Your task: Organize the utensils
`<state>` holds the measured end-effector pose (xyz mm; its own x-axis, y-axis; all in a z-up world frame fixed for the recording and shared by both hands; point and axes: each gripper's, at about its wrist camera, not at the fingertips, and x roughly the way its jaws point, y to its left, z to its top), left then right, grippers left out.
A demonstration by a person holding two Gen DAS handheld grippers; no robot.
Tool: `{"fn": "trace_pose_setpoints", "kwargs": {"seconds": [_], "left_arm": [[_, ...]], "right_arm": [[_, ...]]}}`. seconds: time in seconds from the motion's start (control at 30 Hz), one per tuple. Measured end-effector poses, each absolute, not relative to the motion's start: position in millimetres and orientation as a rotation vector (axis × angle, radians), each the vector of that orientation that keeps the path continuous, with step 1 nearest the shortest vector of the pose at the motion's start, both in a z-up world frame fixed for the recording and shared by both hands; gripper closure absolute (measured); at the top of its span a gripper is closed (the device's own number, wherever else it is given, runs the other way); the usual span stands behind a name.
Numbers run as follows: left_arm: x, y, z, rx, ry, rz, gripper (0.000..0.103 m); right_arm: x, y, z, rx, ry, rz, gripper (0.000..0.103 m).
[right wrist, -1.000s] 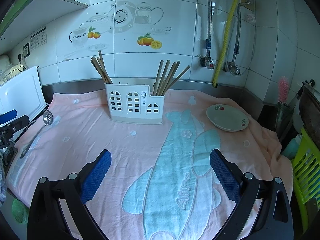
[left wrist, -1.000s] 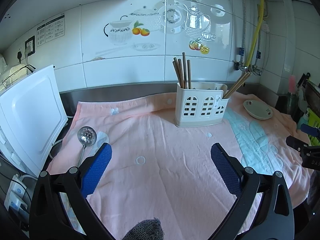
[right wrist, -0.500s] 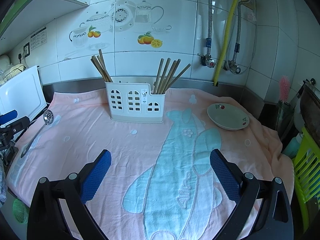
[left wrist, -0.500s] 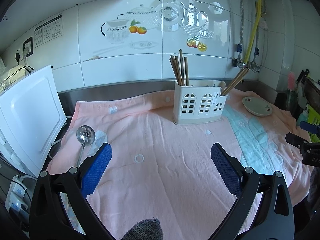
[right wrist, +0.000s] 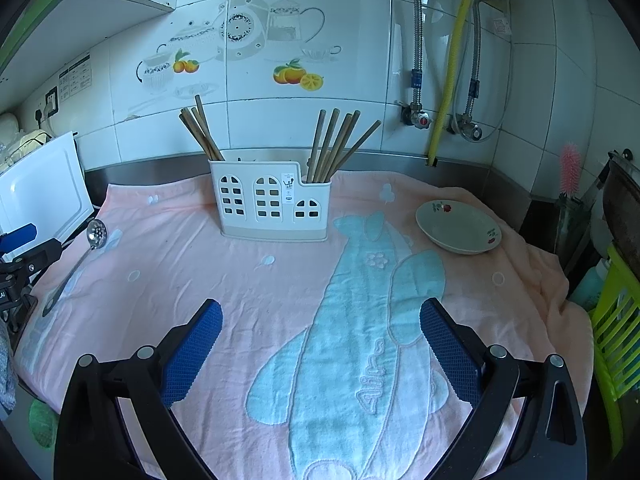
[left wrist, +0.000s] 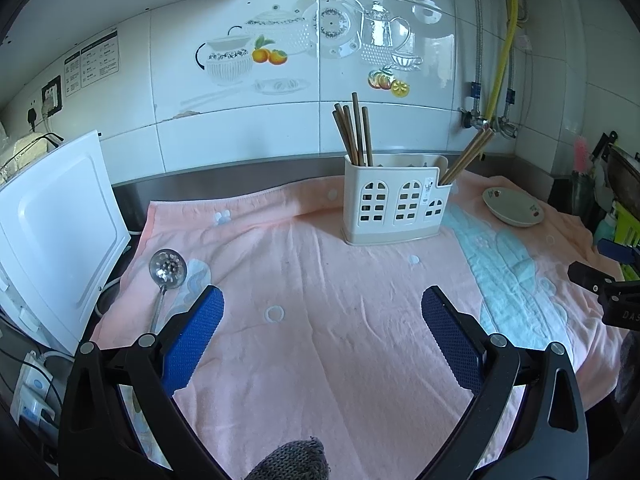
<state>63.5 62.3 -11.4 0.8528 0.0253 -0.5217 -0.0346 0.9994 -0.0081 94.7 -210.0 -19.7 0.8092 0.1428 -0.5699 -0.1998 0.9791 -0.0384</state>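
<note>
A pink towel [right wrist: 248, 288] with a blue picture covers the desk by a white tiled wall. Nearest, the left gripper [left wrist: 322, 306] and the right gripper [right wrist: 320, 320] both hang over the towel, jaws wide open, holding nothing. One metal spoon with holes [left wrist: 166, 276] lies at the left edge. Farther back stand one white holder [right wrist: 274, 202] with two bunches of chopsticks [right wrist: 338, 144] and one bowl [right wrist: 458, 232].

Bare towel [right wrist: 280, 292] ahead; holder [right wrist: 272, 204] and perhaps slotted spoon [left wrist: 167, 270] obstruct.
</note>
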Motion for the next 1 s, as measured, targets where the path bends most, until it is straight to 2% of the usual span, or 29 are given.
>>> {"fn": "trace_pose_setpoints", "kwargs": {"seconds": [1.0], "left_arm": [[72, 45, -24, -0.003, 0.586, -0.022, 0.005]], "right_arm": [[95, -205, -20, -0.109, 0.6, 0.188, 0.007]]}}
